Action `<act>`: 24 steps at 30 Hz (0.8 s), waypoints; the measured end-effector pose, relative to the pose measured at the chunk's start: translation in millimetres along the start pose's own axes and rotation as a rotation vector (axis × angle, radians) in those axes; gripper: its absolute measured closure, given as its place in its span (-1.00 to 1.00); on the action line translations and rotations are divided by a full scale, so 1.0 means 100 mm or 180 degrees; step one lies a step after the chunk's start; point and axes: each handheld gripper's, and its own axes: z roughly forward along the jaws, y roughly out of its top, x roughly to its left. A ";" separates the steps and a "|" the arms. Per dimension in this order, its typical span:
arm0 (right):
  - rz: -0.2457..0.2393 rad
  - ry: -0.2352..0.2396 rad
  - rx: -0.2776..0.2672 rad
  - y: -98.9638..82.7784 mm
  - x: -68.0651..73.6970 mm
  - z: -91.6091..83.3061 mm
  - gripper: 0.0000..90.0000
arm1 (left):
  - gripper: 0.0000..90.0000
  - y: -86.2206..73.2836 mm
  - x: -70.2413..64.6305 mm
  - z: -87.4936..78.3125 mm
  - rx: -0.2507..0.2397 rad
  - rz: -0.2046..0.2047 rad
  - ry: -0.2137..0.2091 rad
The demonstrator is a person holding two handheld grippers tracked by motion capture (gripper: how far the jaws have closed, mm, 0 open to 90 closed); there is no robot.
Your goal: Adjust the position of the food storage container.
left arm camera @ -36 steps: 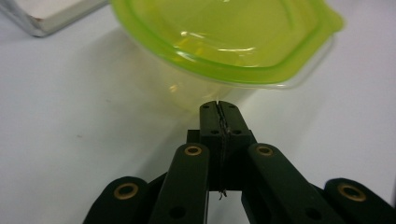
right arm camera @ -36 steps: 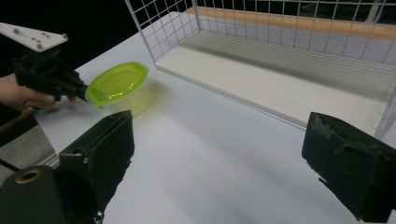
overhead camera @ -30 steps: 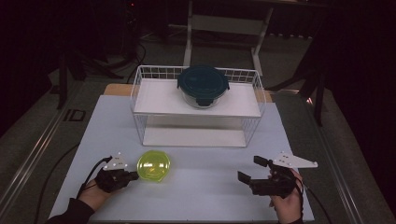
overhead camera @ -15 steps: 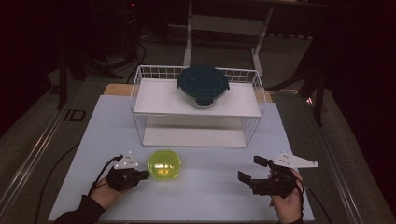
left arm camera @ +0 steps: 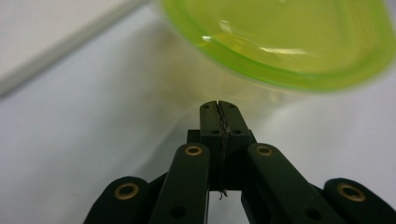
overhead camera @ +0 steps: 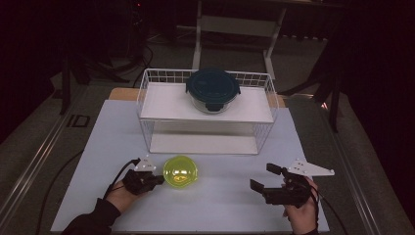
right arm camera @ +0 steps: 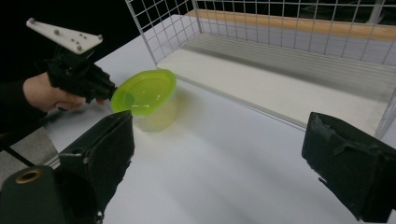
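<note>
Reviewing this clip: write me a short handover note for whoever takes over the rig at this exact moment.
Left gripper: jaws shut with nothing between them, tips against the side of the yellow-green lidded container, which seems to be nudged rather than gripped.
Right gripper: jaws wide open, empty, low over the white table, apart from everything.
Things: the container stands on the table in front of the wire rack; a glass container with a dark lid sits on the rack's upper shelf.
Done: contact made with the container.
Left: probably position it and get a proper grip.
</note>
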 end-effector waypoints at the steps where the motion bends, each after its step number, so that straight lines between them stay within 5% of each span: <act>1: 0.0000 0.0003 -0.0001 0.00 0.00 0.00 -0.80 | 0.98 0.02 0.04 0.01 -0.0026 -0.0006 0.0011; 4: -0.0003 0.0005 0.0006 0.00 0.00 0.00 -0.80 | 0.98 0.08 0.12 0.07 -0.0020 0.0011 0.0055; 11: 0.0015 0.0005 0.0005 -0.01 -0.01 0.00 -0.80 | 0.98 0.17 0.14 0.19 -0.0016 0.0020 -0.0080; 24: 0.0027 0.0004 -0.0015 -0.01 -0.02 -0.02 -0.80 | 0.97 0.17 -0.19 0.20 0.0009 0.0161 -0.0318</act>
